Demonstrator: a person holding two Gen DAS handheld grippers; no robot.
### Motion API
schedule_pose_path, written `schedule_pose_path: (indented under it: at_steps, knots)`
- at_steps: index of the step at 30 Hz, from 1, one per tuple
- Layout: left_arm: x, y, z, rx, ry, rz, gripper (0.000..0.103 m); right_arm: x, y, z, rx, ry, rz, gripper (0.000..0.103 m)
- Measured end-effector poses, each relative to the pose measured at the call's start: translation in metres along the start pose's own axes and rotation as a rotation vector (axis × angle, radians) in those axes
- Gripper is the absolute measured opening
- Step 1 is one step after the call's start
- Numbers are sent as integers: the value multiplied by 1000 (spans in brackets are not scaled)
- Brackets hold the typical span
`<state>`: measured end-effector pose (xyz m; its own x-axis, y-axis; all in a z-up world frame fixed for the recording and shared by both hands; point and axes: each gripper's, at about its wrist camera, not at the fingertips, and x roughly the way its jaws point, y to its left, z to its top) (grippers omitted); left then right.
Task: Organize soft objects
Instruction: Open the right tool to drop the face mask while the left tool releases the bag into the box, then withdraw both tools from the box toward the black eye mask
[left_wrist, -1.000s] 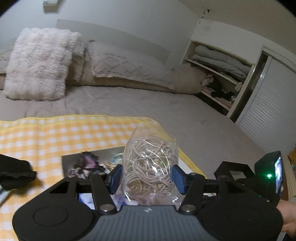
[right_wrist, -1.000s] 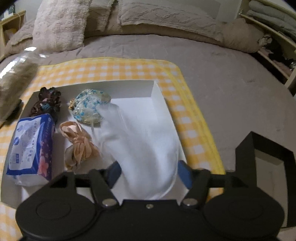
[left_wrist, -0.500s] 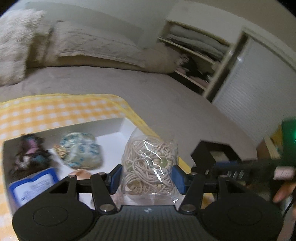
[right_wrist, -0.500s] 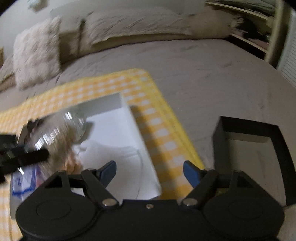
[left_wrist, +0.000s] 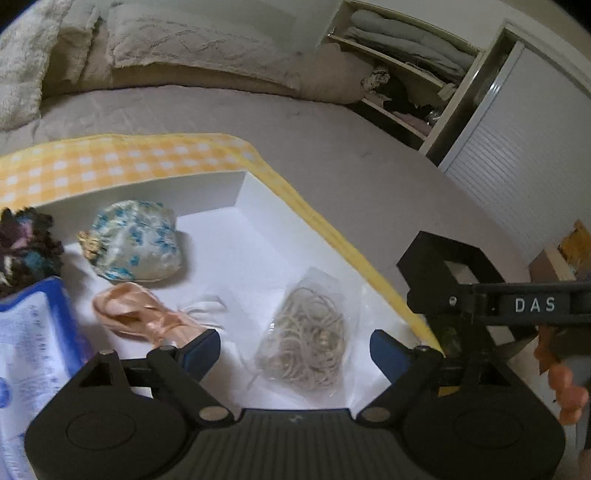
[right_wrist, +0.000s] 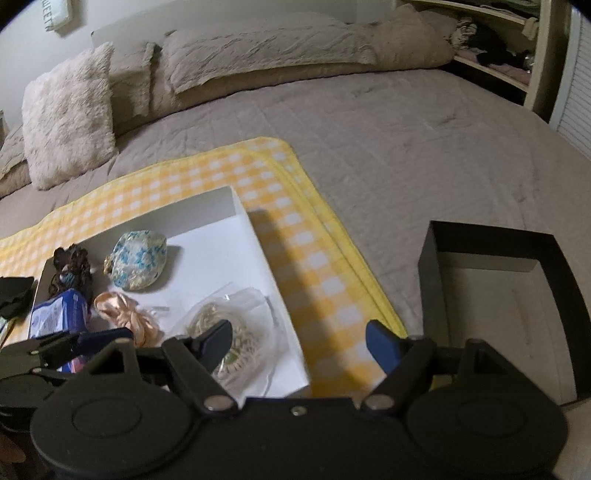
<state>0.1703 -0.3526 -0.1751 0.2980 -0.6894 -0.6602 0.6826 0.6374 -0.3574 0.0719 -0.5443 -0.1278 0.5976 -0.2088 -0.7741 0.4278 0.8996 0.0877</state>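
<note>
Two containers sit on the grey bed: a shallow white box on a yellow checked cloth, and a black box to its right, on the bedcover, with nothing visible inside. The white box holds a blue-and-white floral pouch, a dark multicoloured scrunchie, a blue tissue pack, a peach satin scrunchie, a white cloth item and a clear bag of beige elastic bands.

Half a second ago the left gripper was clamped on that bag and held it above the box; now its blue pads are spread apart and the bag lies on the box floor near the right wall, between the open fingers but untouched. The right gripper was already spread wide then and remains so, holding nothing, though it now hangs over the box's near right corner and the checked cloth.

The bag is crumpled, transparent and glossy, with the thin bands tangled in a loose nest inside. It lies flat, just right of the peach scrunchie and apart from the floral pouch.
</note>
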Motion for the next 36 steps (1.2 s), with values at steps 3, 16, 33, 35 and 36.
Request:
schedule_pose_path:
  at_steps: [3,16,33,35,36]
  knots:
    - [-7,4,1,14,5,20,88,1,1,-1,1,9,3,80]
    - [-57,3,5,37,-21,105,90,-22,12,-4,-6,-13,26,80]
    - [-139,-2,7,15,-110,208,98,-82,35,-12,-56,-125,86,81]
    - [-146,-1,5,9,-119,228,102,-88,37,-13,-59,-136,89,82]
    - [-149,0,4,8,-123,243,103,-91,38,-14,-61,-142,88,84]
